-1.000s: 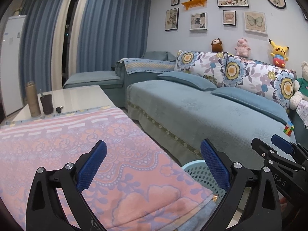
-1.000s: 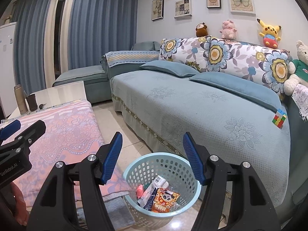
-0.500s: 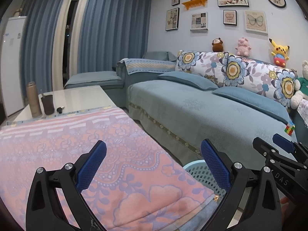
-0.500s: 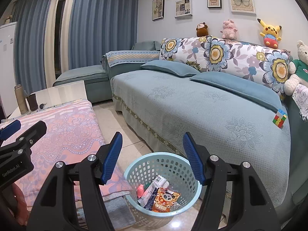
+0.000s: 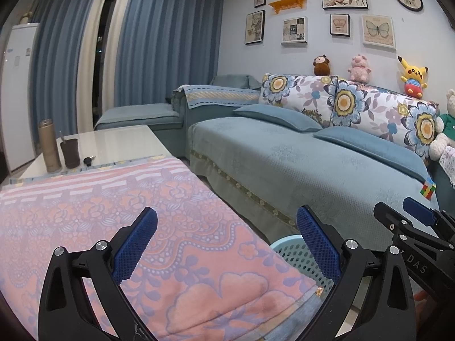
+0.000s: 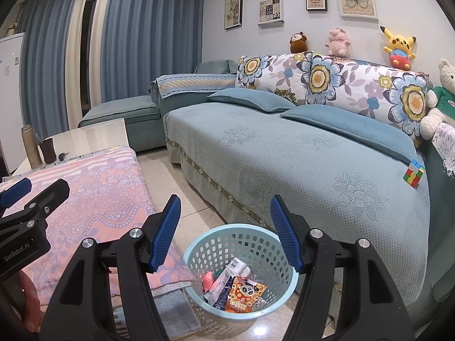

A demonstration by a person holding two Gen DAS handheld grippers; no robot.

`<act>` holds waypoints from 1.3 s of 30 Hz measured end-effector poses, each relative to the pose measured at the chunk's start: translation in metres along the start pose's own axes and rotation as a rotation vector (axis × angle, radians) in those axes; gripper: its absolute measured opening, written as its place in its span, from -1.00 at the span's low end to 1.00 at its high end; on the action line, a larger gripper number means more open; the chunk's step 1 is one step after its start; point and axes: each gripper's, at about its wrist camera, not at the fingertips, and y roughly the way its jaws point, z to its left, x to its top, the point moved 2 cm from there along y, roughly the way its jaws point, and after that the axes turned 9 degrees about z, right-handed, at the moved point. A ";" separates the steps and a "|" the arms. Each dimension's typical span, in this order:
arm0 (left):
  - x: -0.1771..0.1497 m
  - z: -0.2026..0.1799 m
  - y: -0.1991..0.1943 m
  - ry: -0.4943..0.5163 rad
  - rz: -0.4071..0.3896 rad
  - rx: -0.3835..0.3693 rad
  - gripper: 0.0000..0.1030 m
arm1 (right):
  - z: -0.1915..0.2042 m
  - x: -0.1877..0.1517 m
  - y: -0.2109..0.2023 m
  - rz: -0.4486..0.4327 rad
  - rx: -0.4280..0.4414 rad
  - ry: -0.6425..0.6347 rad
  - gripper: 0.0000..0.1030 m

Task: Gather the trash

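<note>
A: From where does the left wrist view look?

B: From low over the pink patterned cloth [image 5: 119, 216], facing the blue sofa [image 5: 298, 164] and the curtains beyond; only the rim of the basket [image 5: 293, 248] peeks in beside the cloth.

A: And the right wrist view?

B: From nearer the sofa [image 6: 298, 153], tilted down, so the basket [image 6: 227, 241] lies close below, just in front of the sofa's edge.

A: What do they share?

B: The sofa, the basket, the cloth [image 6: 93, 187], and the picture wall behind the sofa.
</note>
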 end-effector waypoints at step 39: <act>-0.003 0.002 0.000 0.003 -0.002 -0.001 0.85 | 0.000 0.001 0.001 -0.002 -0.001 -0.001 0.20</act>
